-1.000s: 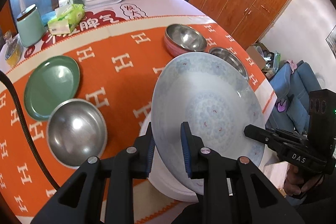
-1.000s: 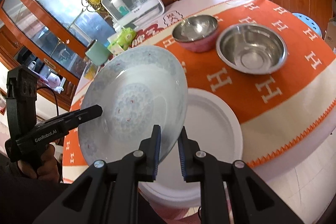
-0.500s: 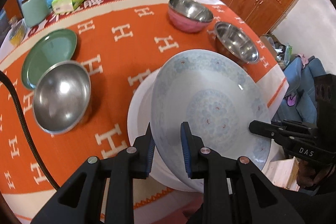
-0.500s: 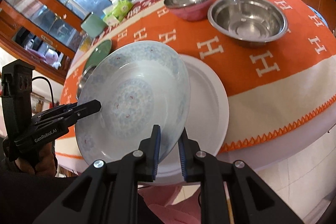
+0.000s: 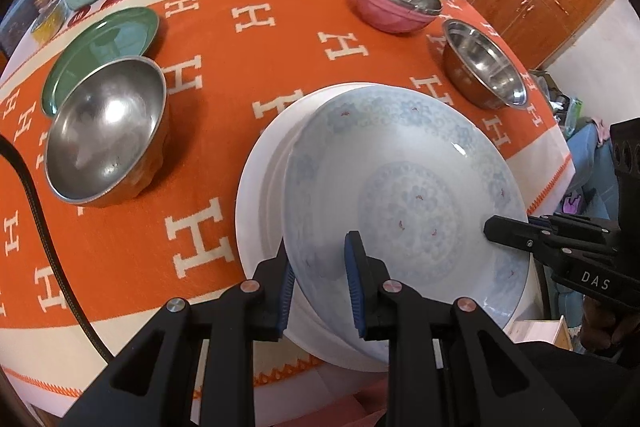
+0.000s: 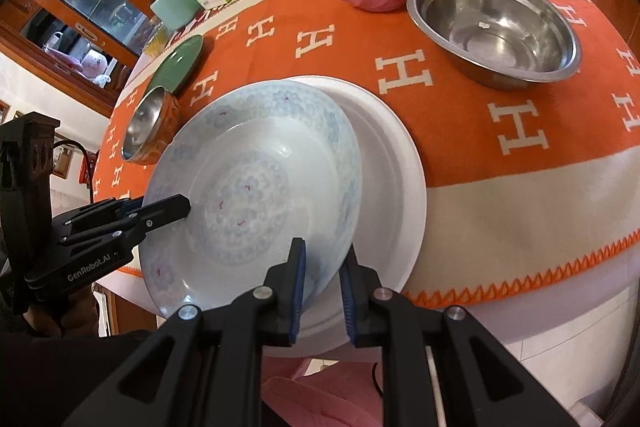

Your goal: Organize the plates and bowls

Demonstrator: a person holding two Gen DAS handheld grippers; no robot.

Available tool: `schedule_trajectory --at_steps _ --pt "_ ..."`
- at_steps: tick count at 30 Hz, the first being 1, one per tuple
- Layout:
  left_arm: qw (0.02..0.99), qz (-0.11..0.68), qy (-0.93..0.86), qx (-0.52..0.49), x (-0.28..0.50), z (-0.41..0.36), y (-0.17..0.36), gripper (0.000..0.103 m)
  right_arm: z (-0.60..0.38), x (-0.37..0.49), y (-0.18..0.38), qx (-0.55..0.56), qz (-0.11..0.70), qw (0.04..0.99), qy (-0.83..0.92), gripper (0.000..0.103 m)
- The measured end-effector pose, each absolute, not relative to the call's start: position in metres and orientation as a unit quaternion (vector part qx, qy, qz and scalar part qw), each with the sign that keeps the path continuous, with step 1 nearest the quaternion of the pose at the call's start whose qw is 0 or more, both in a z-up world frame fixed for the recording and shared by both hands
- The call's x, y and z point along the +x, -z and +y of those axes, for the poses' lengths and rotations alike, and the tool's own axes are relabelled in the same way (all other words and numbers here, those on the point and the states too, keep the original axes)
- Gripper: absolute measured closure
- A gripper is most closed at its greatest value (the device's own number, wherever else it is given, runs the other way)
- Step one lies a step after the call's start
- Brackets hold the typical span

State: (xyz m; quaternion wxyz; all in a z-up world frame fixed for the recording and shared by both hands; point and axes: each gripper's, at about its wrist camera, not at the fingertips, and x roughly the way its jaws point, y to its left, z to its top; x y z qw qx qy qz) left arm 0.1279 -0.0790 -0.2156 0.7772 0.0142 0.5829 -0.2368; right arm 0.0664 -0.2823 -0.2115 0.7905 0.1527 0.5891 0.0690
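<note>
In the left wrist view, the far left of the frame holds a green plate [image 5: 100, 47] with a steel bowl [image 5: 106, 131] just in front of it on the orange cloth [image 5: 248, 67], and neither matters to the move at hand. At lower centre the left gripper [image 5: 320, 287] is clamped on the near rim of the patterned plate [image 5: 404, 195], one pad under the rim and one on its inner face. That plate sits tilted over the white plate [image 5: 260, 187] lying flat on the cloth, its left and far edge low and near the white plate's rim, though whether the two touch cannot be told. At the right edge of the frame the right gripper [image 5: 508, 233] pinches the opposite rim; the right wrist view shows its jaws [image 6: 322, 283] closed on the edge too. Both hands share the load, so the coming move is likely a level lowering onto the white plate directly beneath. Further right and up stand a pink bowl [image 5: 394, 3] and another steel bowl [image 5: 482, 67].
</note>
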Motion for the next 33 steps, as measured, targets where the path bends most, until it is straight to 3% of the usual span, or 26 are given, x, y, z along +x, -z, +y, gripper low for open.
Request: schedule_trajectory --at_steps 18,33 --pt "0.762 0.613 0.209 0.012 0.135 -0.084 0.245 0.080 -0.273 0.077 0.231 0.091 0.617 0.779 -0.067 0.084" --pt "0.762 0.615 0.203 0.017 0.133 -0.090 0.247 0.073 -0.260 0.080 0.233 0.039 0.618 0.781 -0.081 0.070"
